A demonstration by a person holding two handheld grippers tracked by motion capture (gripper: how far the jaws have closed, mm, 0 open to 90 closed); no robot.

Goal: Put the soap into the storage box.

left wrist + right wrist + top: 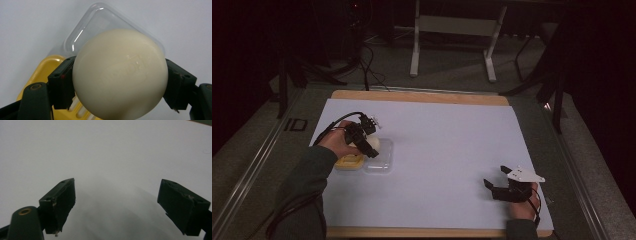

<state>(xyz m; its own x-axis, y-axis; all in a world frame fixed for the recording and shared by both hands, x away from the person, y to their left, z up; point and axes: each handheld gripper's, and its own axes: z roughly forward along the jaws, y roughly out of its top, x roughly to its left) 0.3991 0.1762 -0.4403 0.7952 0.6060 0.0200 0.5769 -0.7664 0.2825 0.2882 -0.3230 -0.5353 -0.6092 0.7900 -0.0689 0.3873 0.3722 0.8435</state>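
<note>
A cream oval soap bar (120, 75) is clamped between the two black jaws of my left gripper (120, 85), which is shut on it. From above, the left gripper (367, 142) hangs with the soap (371, 143) over a yellow soap dish (348, 162) and a clear plastic lid (379, 156) lying side by side. In the left gripper view the dish (42, 72) lies lower left and the lid (100, 22) behind the soap. My right gripper (496, 184) rests at the white sheet's near right, open, its jaws (117, 207) wide apart over bare sheet.
A white sheet (442, 150) covers a wooden board (422, 96) on the table. Beyond the far edge stand a metal frame's legs (414, 50) and cables on the floor. The left gripper's cable (332, 125) loops beside the hand.
</note>
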